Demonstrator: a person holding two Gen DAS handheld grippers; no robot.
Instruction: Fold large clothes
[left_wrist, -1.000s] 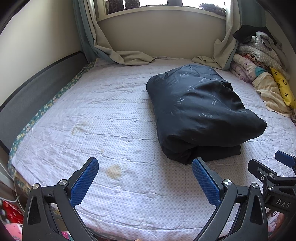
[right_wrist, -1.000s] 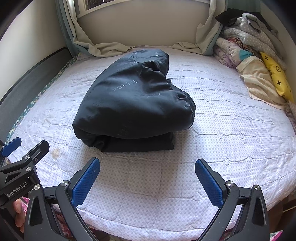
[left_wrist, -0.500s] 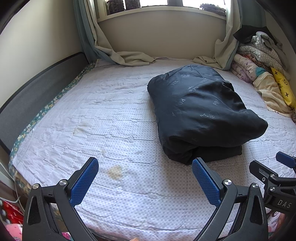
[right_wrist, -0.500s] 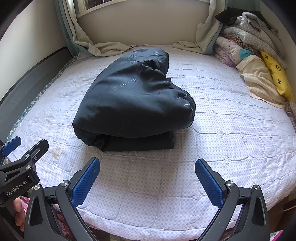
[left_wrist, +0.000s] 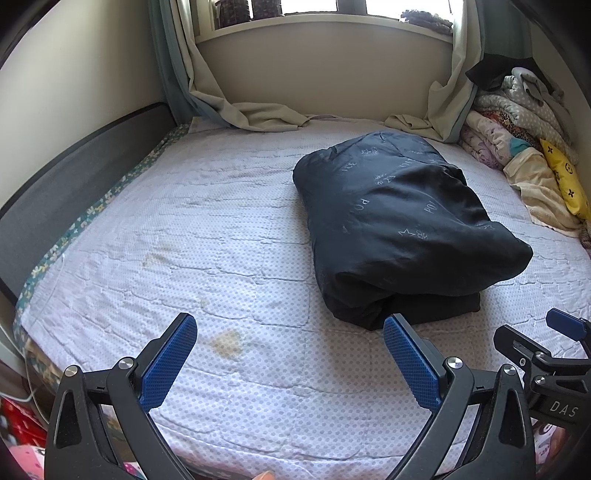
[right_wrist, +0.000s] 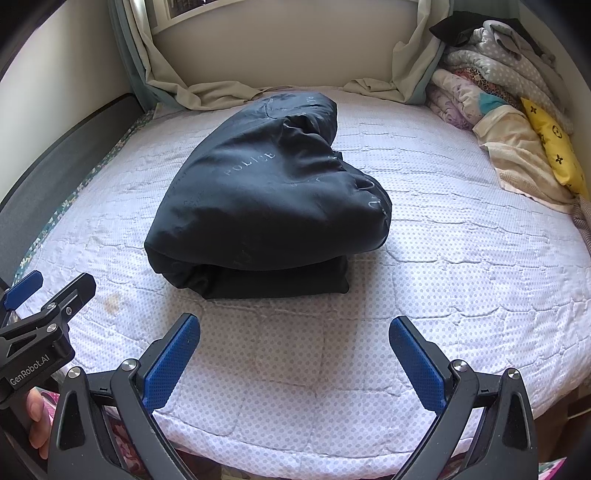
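Observation:
A dark navy padded jacket (left_wrist: 399, 229) lies folded in a thick bundle on the white quilted bed (left_wrist: 221, 240); it also shows in the right wrist view (right_wrist: 266, 195), with "POLICE" lettering on top. My left gripper (left_wrist: 290, 354) is open and empty, held over the bed's near edge, left of the bundle. My right gripper (right_wrist: 295, 354) is open and empty, just in front of the bundle. Each gripper shows at the edge of the other's view.
A pile of folded blankets and a yellow pillow (right_wrist: 550, 144) sits at the bed's right side. Curtains (left_wrist: 255, 114) drape onto the far edge under the window. A dark headboard (left_wrist: 74, 166) runs along the left. A yellowish stain (left_wrist: 227, 341) marks the sheet.
Both grippers have drifted back and up a little; the jacket sits slightly lower in the left wrist view. Nothing was gripped or released.

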